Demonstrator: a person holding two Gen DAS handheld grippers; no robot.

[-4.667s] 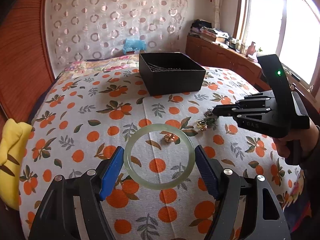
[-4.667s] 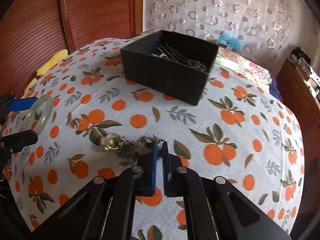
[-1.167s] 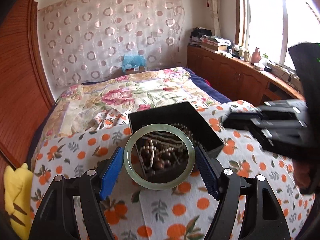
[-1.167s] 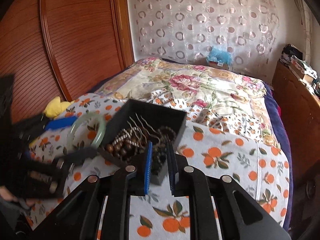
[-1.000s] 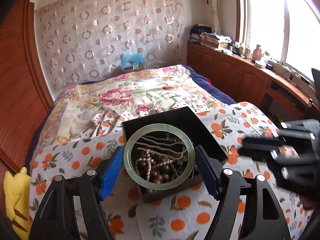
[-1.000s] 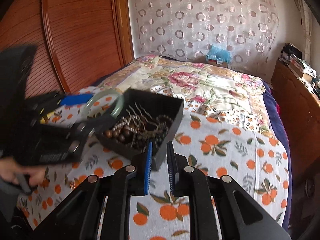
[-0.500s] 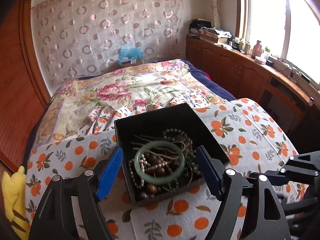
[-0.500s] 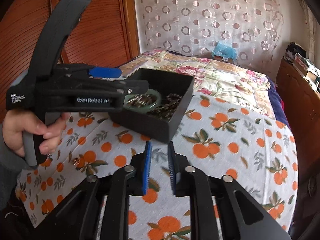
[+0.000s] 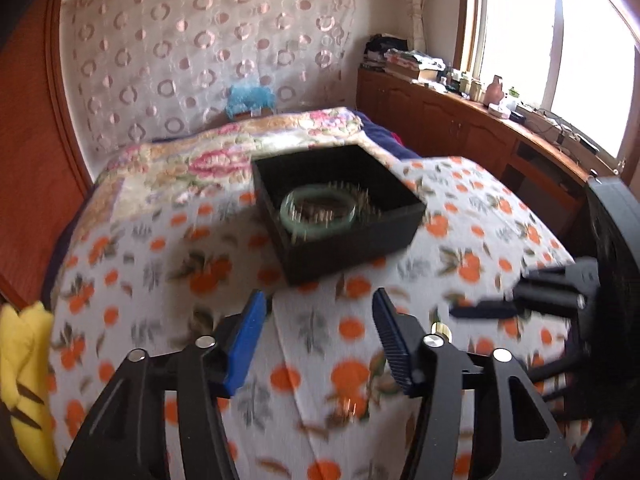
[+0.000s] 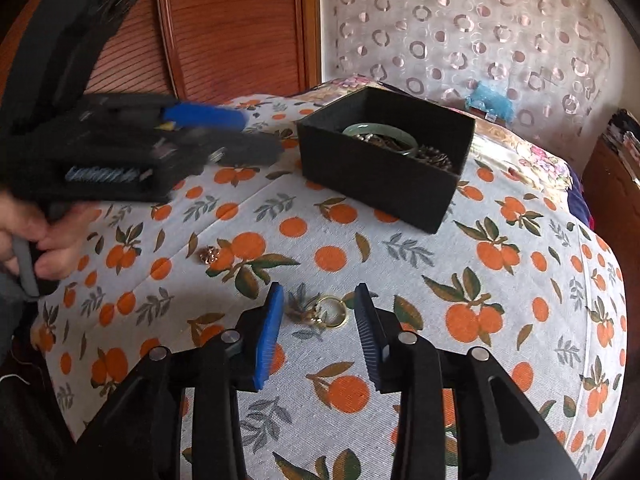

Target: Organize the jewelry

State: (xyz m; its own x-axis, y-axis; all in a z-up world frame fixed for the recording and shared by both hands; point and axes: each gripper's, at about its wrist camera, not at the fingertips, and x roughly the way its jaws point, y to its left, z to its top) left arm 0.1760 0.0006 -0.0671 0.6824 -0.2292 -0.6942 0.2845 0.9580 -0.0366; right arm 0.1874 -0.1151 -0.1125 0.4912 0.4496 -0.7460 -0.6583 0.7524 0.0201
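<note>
Your right hand-held gripper (image 10: 318, 312) is opening, with the gold ring (image 10: 333, 311) on the bed (image 10: 520, 280) between its jaws, untouched. Your left hand-held gripper (image 9: 318, 322) is closing, empty. The green bangle (image 9: 318, 210) lies in the black box (image 9: 340, 240).

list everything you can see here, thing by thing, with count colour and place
box: one, black, open, far side of cloth
bangle: one, pale green, in box on beads
beads: a dark brown heap, in box
gold ring piece: one, on cloth between right jaws, untouched
small brooch: one, coppery, on cloth
cloth: one, white with oranges, over bed
yellow toy: one, left edge
left gripper: black, blue pads, empty, jaws closing
right gripper: black, blue pads, jaws opening
</note>
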